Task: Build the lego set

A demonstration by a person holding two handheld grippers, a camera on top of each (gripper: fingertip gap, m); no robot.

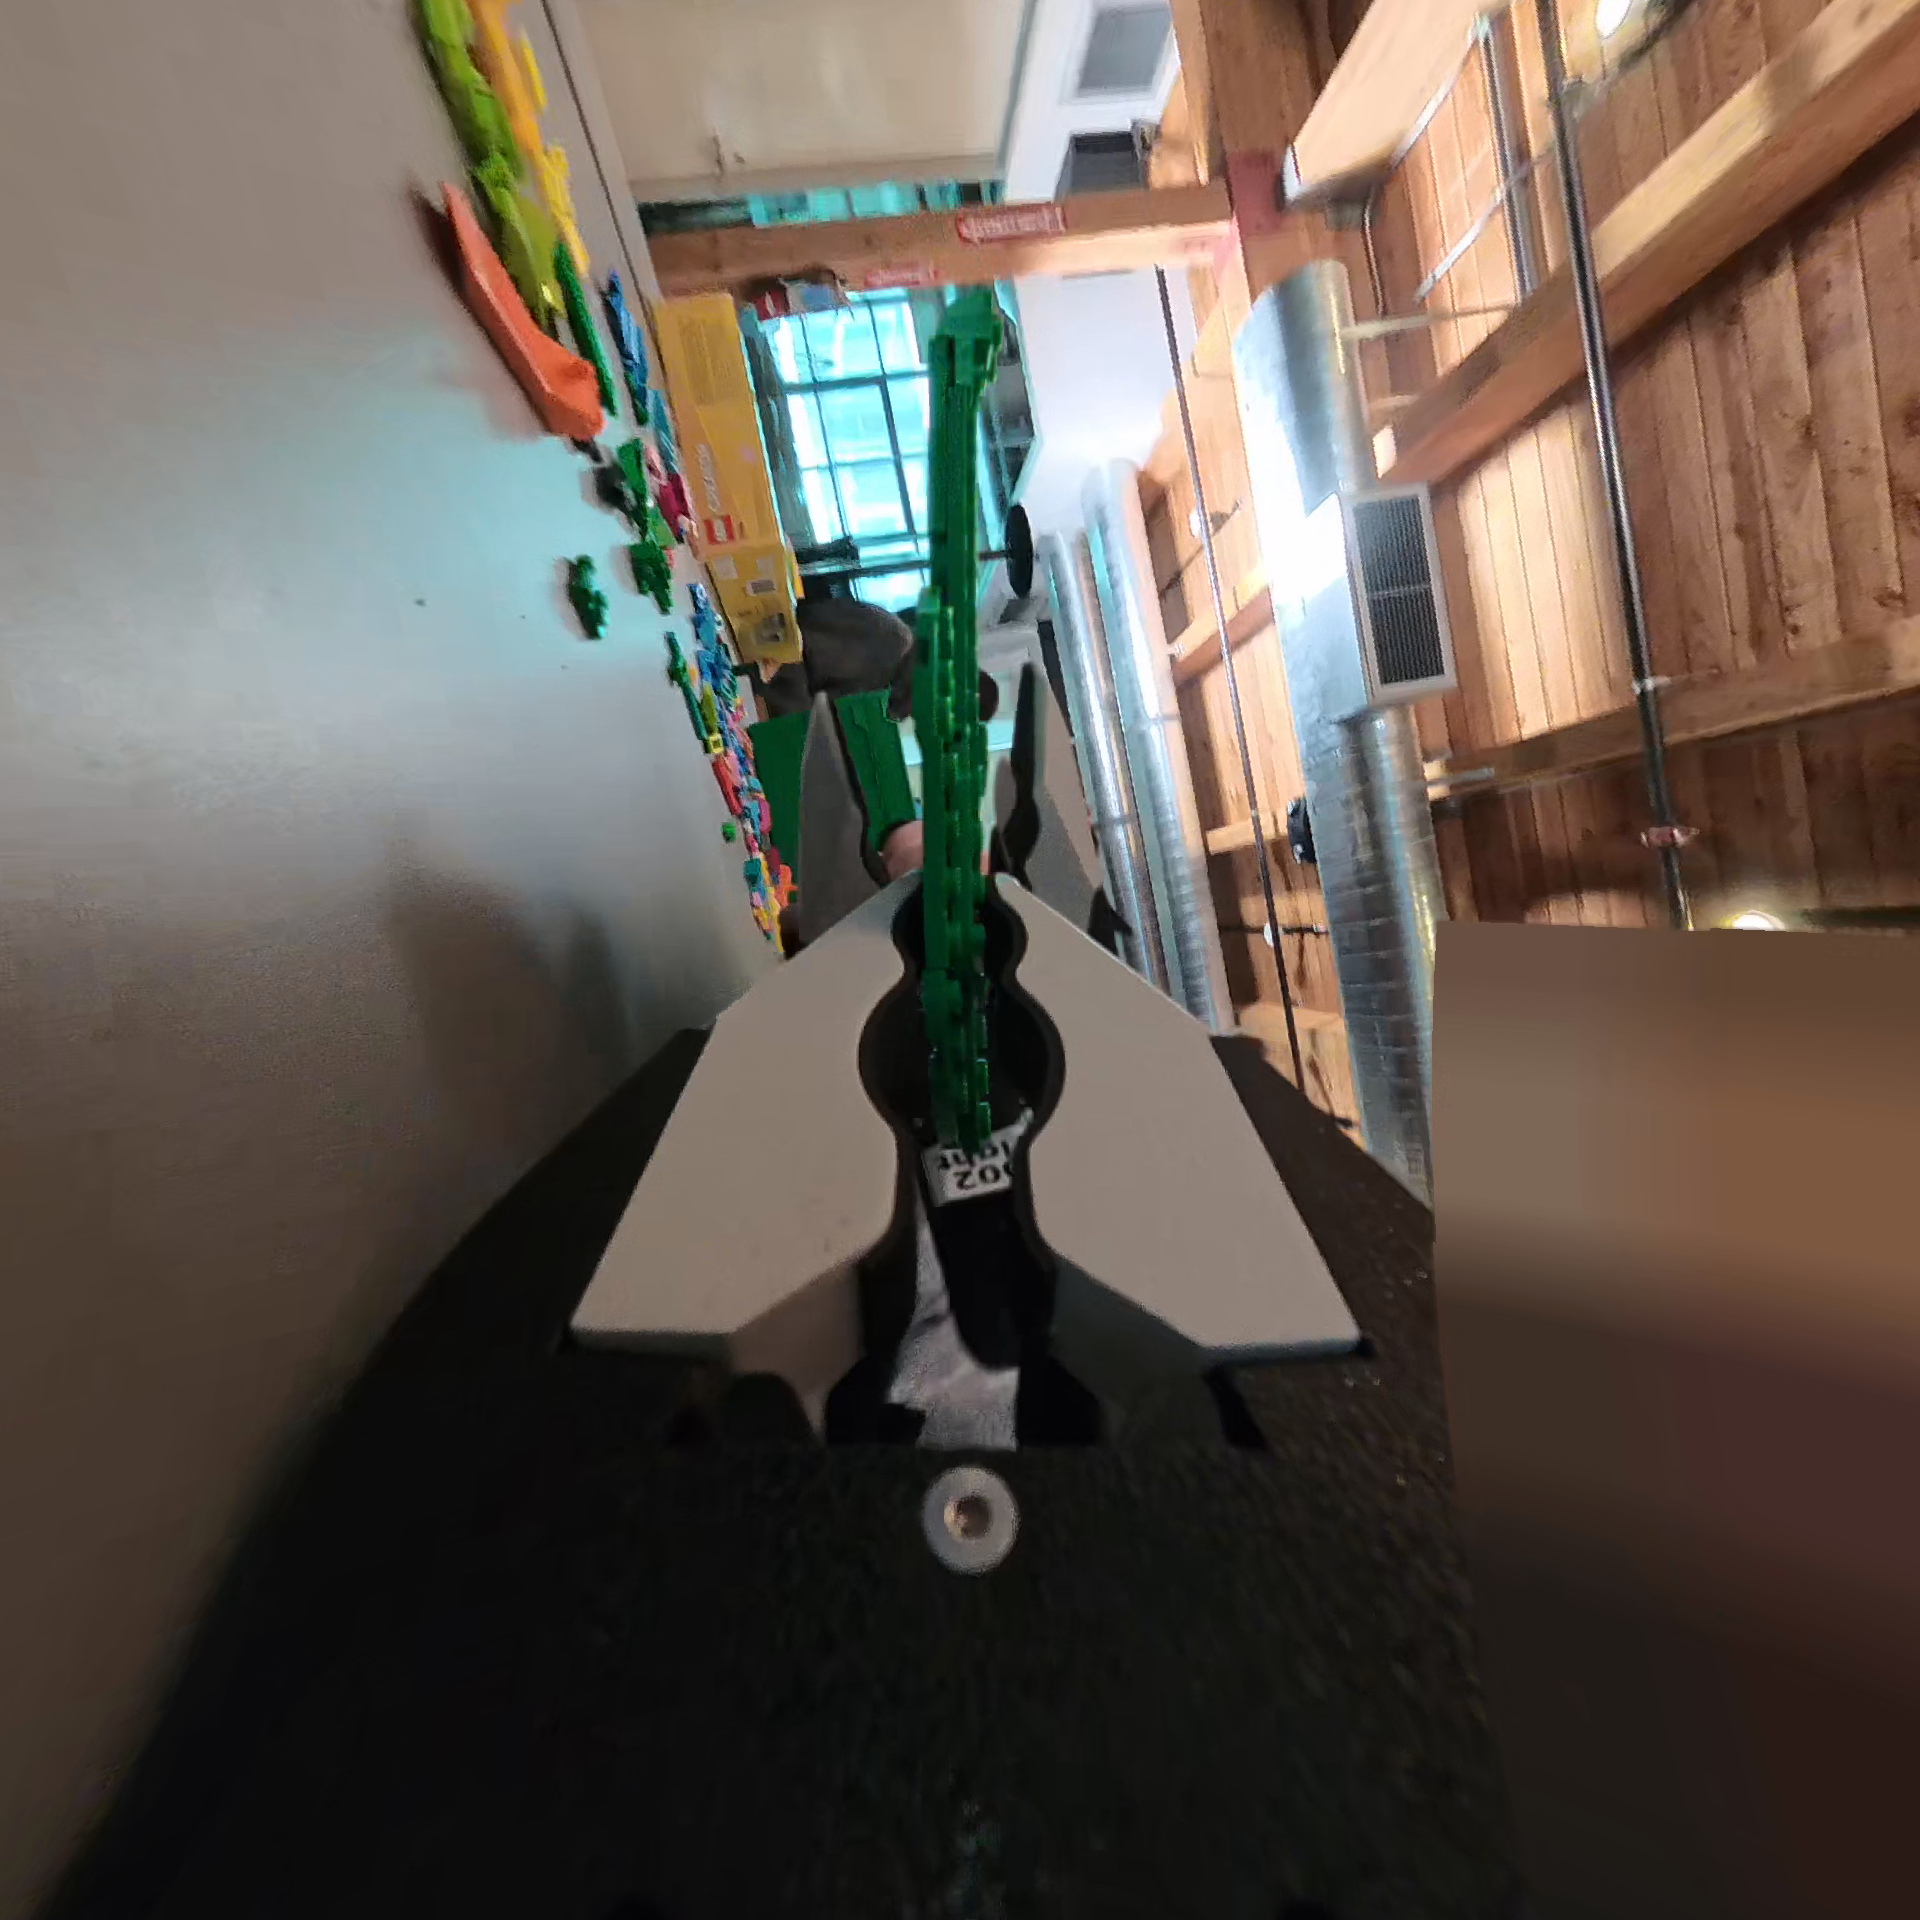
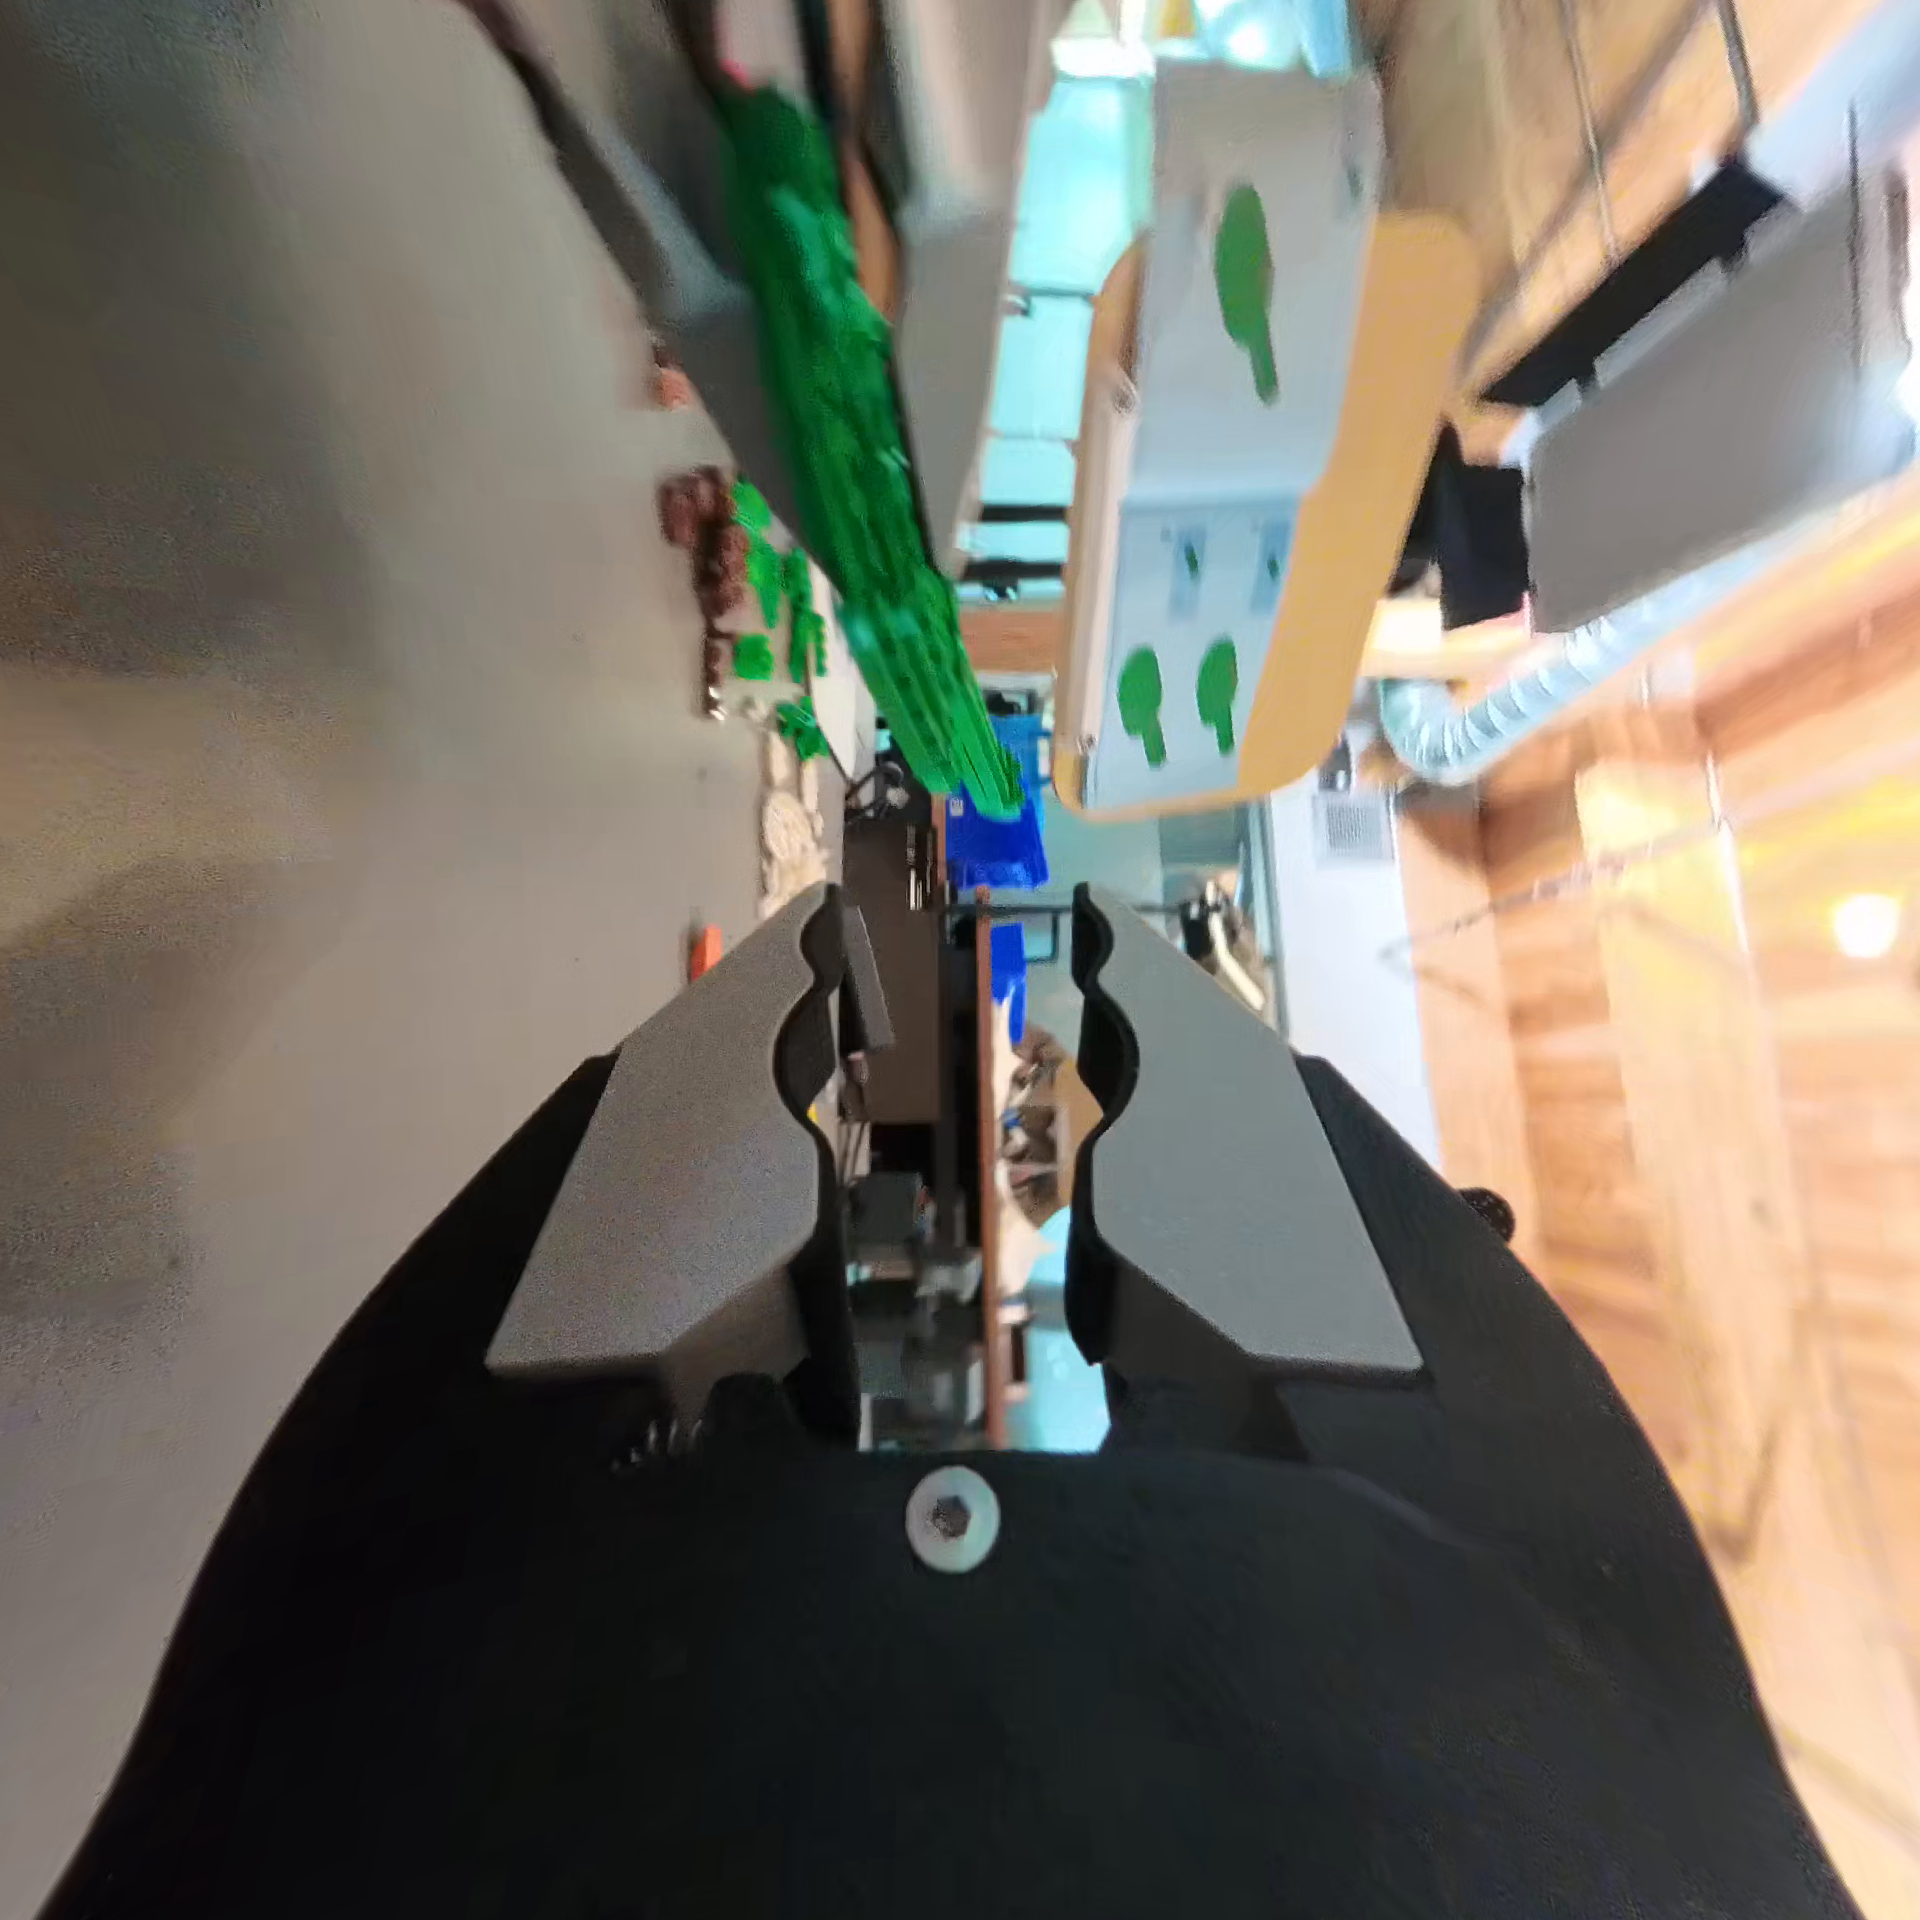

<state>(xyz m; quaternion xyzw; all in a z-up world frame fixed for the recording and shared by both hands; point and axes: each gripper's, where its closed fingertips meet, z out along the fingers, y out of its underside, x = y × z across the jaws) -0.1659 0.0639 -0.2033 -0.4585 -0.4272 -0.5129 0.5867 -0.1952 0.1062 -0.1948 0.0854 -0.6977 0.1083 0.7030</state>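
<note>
Left wrist view shows the left gripper (image 1: pixel 951 914) nearly closed on a green plate of building bricks (image 1: pixel 951 665), held edge-on so it runs straight out past the grey fingers (image 1: pixel 769 1101), with both pads pressed on its faces. Beyond it the right gripper (image 1: pixel 925 790) stands with fingers spread on either side of the plate, touching nothing. In the right wrist view its jaws are wide apart and empty, and the plate (image 2: pixel 894 582) hangs off to the upper left, well apart from the fingertips. Loose coloured bricks (image 1: pixel 727 748) and a yellow box (image 1: pixel 727 468) lie on the grey table (image 1: pixel 260 623). Judging from this, holding the plate steady matters most, since a thin plate gripped near one end may twist easily.
</note>
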